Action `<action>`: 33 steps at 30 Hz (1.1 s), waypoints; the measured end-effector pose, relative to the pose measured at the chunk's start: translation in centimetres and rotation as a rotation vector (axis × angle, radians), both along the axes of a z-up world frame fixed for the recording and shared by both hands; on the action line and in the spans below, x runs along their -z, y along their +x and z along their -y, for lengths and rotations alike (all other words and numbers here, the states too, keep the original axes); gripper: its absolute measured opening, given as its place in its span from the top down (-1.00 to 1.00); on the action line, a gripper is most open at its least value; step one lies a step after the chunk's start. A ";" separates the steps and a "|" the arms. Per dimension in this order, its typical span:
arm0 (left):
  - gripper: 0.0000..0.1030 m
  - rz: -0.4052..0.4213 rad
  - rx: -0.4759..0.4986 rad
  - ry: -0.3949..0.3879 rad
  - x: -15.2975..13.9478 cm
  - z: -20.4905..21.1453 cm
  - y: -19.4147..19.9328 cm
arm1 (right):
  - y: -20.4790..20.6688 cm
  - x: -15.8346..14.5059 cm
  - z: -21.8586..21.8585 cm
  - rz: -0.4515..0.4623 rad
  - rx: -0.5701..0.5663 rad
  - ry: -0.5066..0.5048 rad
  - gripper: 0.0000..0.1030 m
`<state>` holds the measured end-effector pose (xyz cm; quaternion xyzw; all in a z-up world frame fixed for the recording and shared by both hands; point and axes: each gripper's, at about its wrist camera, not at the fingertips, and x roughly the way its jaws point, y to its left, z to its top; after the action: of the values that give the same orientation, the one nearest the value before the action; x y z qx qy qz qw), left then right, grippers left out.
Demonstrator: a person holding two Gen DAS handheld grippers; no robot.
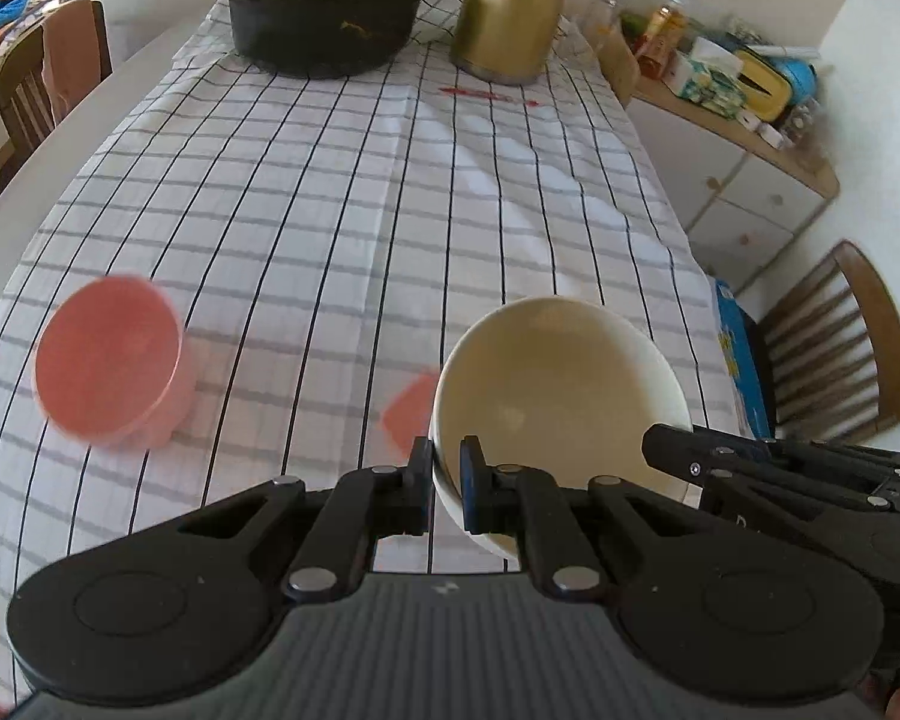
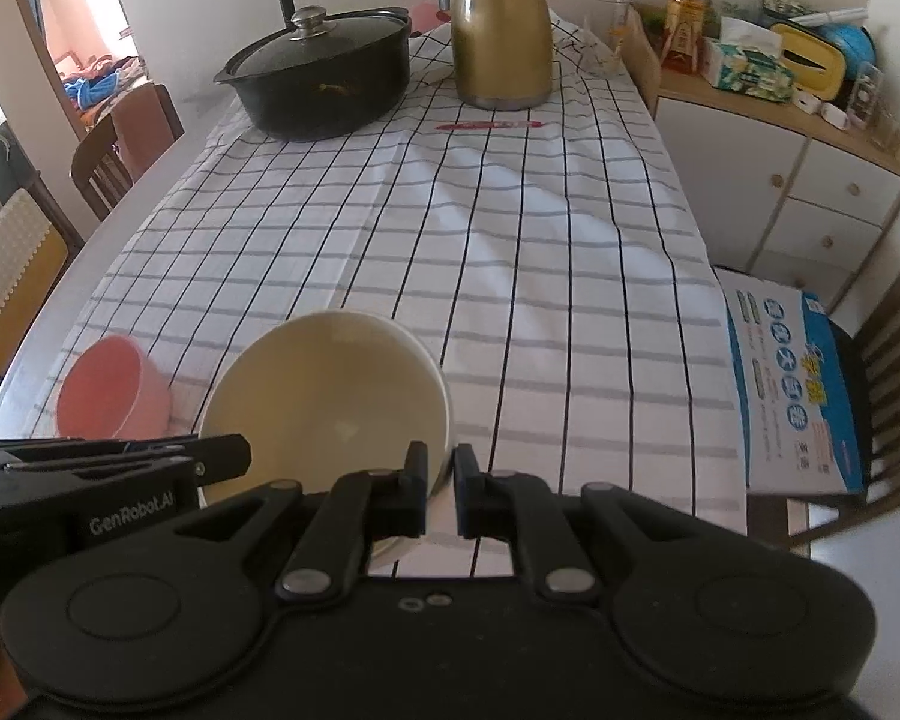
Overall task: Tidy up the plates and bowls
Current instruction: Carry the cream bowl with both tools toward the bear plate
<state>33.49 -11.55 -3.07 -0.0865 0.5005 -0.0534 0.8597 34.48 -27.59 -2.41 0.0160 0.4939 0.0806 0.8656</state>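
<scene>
A cream bowl (image 1: 561, 396) is held between both grippers above the checked tablecloth. My left gripper (image 1: 447, 480) is shut on its left rim. My right gripper (image 2: 441, 483) is shut on its right rim; the bowl also shows in the right wrist view (image 2: 330, 396). A pink bowl (image 1: 111, 363) sits on the cloth to the left, also seen in the right wrist view (image 2: 111, 393). A small pink patch (image 1: 408, 414) shows on the cloth just left of the cream bowl. The right gripper's body (image 1: 810, 480) shows at the right of the left wrist view.
A black lidded pot (image 2: 321, 75) and a gold kettle (image 2: 501, 30) stand at the table's far end, with a red pen (image 2: 489, 125) in front of them. A cabinet (image 2: 798, 180) with clutter stands to the right. A blue box (image 2: 786, 396) lies on a chair (image 2: 894, 384).
</scene>
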 end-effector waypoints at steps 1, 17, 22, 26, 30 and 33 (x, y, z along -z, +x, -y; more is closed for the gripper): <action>0.83 -0.003 0.010 0.005 0.0 0.0 -0.9 | -1.0 -0.1 0.0 -0.002 0.004 0.000 0.87; 0.82 -0.063 0.163 0.022 1.8 0.3 -12.6 | -14.0 0.8 -0.3 -0.037 0.079 -0.004 0.86; 0.82 -0.081 0.211 0.024 2.8 0.8 -15.0 | -17.1 1.5 0.2 -0.049 0.111 -0.003 0.86; 0.82 -0.095 0.248 0.030 3.8 1.2 -16.7 | -19.2 2.5 0.7 -0.074 0.136 0.005 0.86; 0.82 -0.112 0.283 0.038 4.8 1.8 -17.8 | -20.7 3.4 1.1 -0.092 0.154 0.007 0.86; 0.82 -0.126 0.300 0.041 5.5 2.0 -18.6 | -21.6 3.9 1.3 -0.106 0.163 0.006 0.86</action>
<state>14.93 -13.55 -8.54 0.0033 0.5617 -0.1653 0.8106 12.92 -28.85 -6.35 0.0629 0.5358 0.0104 0.8420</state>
